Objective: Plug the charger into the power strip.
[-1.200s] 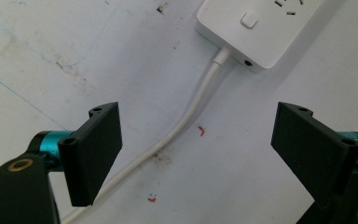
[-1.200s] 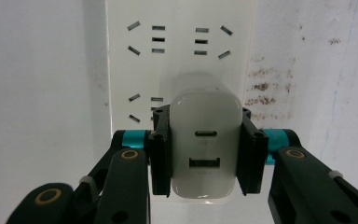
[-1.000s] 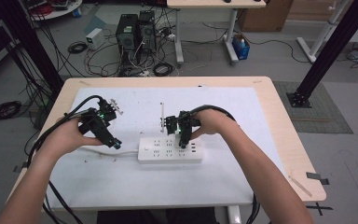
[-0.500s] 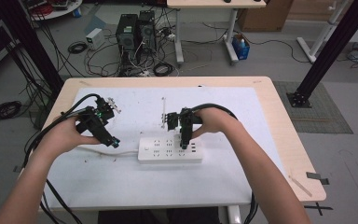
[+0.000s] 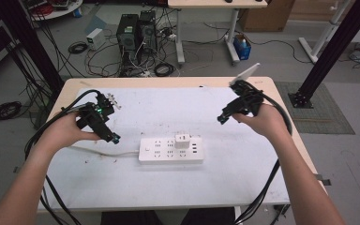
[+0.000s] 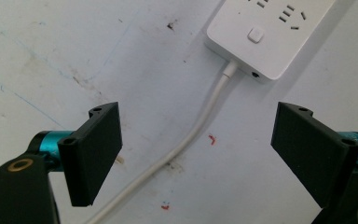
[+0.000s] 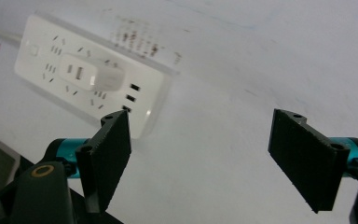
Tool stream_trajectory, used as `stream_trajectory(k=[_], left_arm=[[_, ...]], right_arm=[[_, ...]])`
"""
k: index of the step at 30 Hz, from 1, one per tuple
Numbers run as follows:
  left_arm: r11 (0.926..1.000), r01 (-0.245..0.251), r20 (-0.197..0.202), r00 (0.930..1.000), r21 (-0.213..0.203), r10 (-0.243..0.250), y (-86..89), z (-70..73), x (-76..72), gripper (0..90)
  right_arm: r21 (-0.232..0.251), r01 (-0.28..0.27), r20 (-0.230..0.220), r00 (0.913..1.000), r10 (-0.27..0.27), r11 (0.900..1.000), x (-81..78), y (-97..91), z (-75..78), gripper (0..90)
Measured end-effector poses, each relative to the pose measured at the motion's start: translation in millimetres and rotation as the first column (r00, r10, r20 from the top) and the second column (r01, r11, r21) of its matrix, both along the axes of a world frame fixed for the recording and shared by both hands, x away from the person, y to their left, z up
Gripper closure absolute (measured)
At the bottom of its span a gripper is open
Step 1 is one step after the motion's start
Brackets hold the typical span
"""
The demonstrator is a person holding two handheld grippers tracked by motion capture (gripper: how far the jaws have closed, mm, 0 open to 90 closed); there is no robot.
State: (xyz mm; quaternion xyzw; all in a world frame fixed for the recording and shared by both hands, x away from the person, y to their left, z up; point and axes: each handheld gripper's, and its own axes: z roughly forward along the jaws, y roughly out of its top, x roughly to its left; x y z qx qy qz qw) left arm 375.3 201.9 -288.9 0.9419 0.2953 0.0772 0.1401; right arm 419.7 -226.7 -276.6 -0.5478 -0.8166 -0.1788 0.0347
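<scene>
Nearest the person, the left gripper (image 5: 115,138) hangs low over the white table top (image 5: 178,187), its two black jaws spread wide apart and holding nothing. In the left gripper view, the thin white power cord (image 6: 186,140) runs up between those jaws across the scuffed surface, and just beyond their tips it enters the end of the white rectangular plastic power strip (image 6: 272,35), beside the strip's square switch button (image 6: 255,34).

The right gripper (image 5: 221,120) is raised off to the strip's far right side, well apart from it, with its jaws also standing wide open and empty. From the right gripper view, the strip lies ahead and to the left of the jaws, and the small white plastic adapter plug (image 7: 93,74) sits seated in one of its sockets, near the row of USB ports (image 7: 131,98).

The strip lies flat in the middle of the table, between the two grippers, with neither touching it.

Judging from this, the main risk lies with the left gripper: lowered or closed where it is, it could catch the cord and drag the light strip sideways. If the right gripper comes in at an angle, one jaw may strike the adapter's side and tilt it in the socket, or lift the unheld strip with it.
</scene>
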Motion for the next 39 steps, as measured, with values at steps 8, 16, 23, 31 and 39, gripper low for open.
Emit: stream_trajectory(k=[8,16,23,31,39], left_arm=[[0.9997,0.018,-0.007,0.9998,0.014,-0.018,-11.2,2.6,9.3,16.3],[0.9998,0.013,-0.005,0.9999,0.014,-0.013,-12.9,5.2,12.0,16.3],[0.9996,0.017,-0.005,0.9998,0.021,-0.017,-16.5,4.0,11.5,16.3],[0.9993,0.026,-0.008,0.9997,0.027,-0.025,-18.4,3.1,12.1,16.3],[0.9993,0.026,-0.003,0.9997,0.025,-0.026,-15.9,3.4,10.5,16.3]], right_arm=[[0.001,0.141,-0.038,0.9893,-0.141,0.99,-15.1,-35.4,5.0,20.8],[-0.035,0.155,-0.042,0.9869,-0.156,0.9873,-18.4,-36.0,16.1,20.8],[-0.04,0.151,-0.047,0.9871,-0.153,0.9877,-17.4,-34.9,16.6,20.8],[-0.048,0.154,-0.046,0.9867,-0.156,0.987,-17.1,-36.0,15.7,20.8],[-0.038,0.139,-0.04,0.9892,-0.141,0.9895,-17.7,-33.8,15.0,20.7]])
